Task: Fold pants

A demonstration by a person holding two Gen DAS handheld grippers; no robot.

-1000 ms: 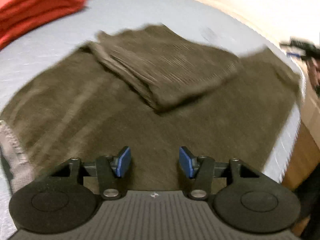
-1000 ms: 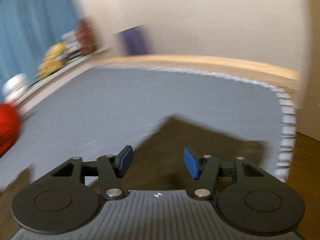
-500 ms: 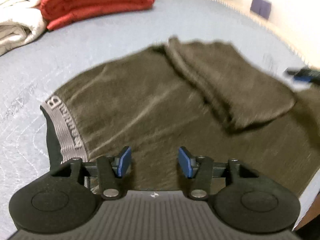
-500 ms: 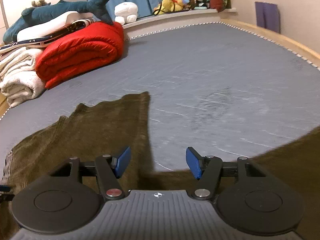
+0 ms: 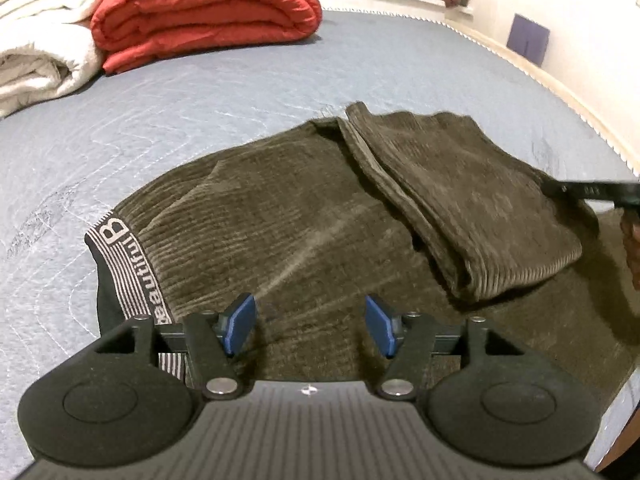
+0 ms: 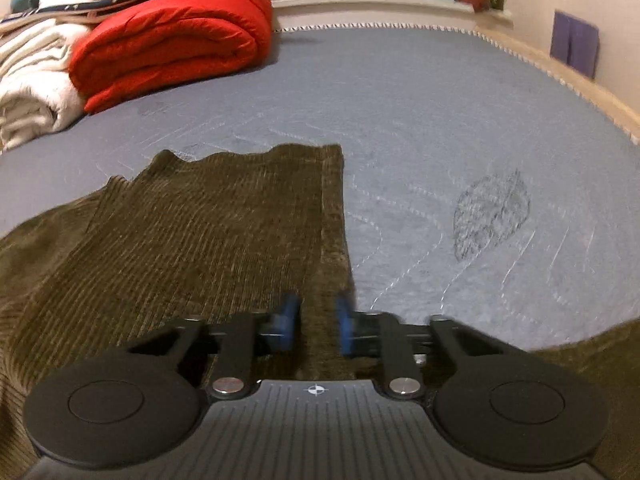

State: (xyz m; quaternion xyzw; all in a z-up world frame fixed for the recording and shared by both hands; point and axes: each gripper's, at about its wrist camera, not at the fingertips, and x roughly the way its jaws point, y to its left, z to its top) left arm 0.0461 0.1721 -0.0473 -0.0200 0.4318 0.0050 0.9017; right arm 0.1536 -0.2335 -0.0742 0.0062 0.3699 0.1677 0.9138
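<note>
I am holding my left gripper (image 5: 306,328) low over the pants (image 5: 288,224), jaws opening and standing wide, with nothing between the blue pads. The waistband (image 5: 132,264) is now lying just to its left; a second ago it was out of sight and I was looking along the body of the cloth. The folded-over leg (image 5: 460,200) is resting ahead and to the right.

My right gripper (image 6: 318,326) is closing on the hem edge (image 6: 332,240) of that leg. Half a second ago its jaws were wide with bare bed (image 6: 440,128) between them; now they are standing narrow with the hem strip running straight between the pads. I am judging this as the start of the next fold: right side gripping, left side not yet gripping.

The right pads are blurring, so I cannot tell whether they are pressing the cloth yet. In the left view, only a dark sliver of the right gripper is showing at the right border. The pants' lower right part is cut off in both views.
</note>
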